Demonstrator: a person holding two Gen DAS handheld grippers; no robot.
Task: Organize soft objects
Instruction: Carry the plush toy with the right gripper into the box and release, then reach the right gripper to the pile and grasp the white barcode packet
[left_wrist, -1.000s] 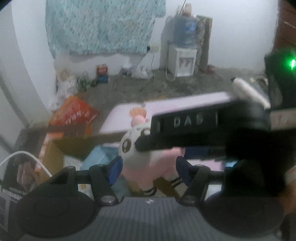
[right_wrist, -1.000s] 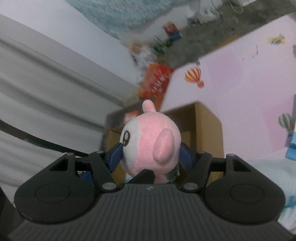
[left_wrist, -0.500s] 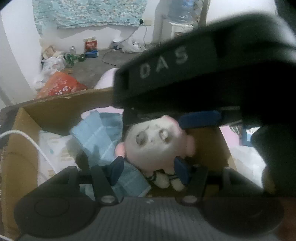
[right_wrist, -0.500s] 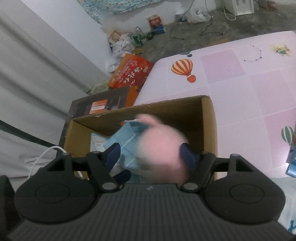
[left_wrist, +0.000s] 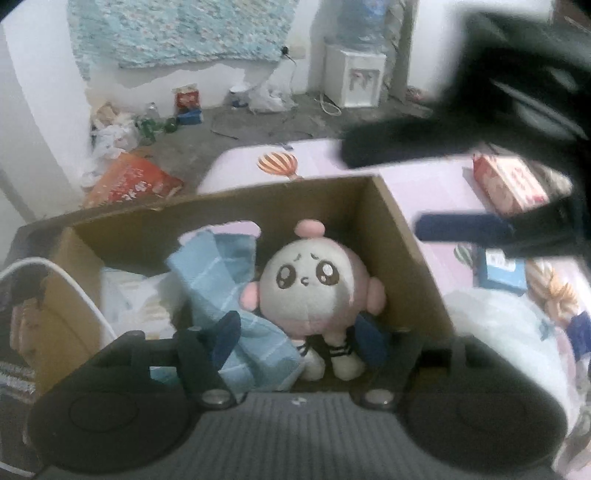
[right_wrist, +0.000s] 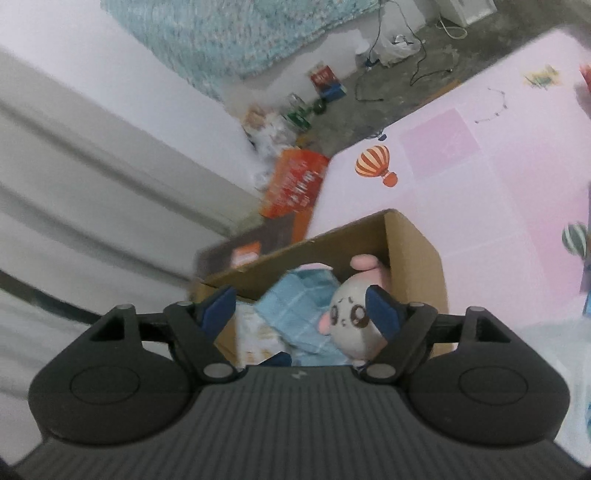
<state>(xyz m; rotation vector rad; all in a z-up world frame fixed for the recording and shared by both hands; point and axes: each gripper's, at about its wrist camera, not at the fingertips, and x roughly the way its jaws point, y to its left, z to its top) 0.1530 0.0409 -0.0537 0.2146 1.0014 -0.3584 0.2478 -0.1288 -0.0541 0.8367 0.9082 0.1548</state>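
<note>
Jaws opening on both grippers, nothing gripped; plush doll (left_wrist: 314, 288) in cardboard box (left_wrist: 410, 236); red carton (left_wrist: 509, 184) only in left view

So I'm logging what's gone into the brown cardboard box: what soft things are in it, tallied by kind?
Round pink and white plush doll: 1
Light blue checked cloth: 1
White printed soft pack: 1
Total: 3 in the cardboard box

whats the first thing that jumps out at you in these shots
A round pink-and-white plush toy with big worried eyes sits upright in the right corner of an open cardboard box, leaning against a crumpled light blue cloth. The box stands on a pink mat printed with hot-air balloons.
</note>
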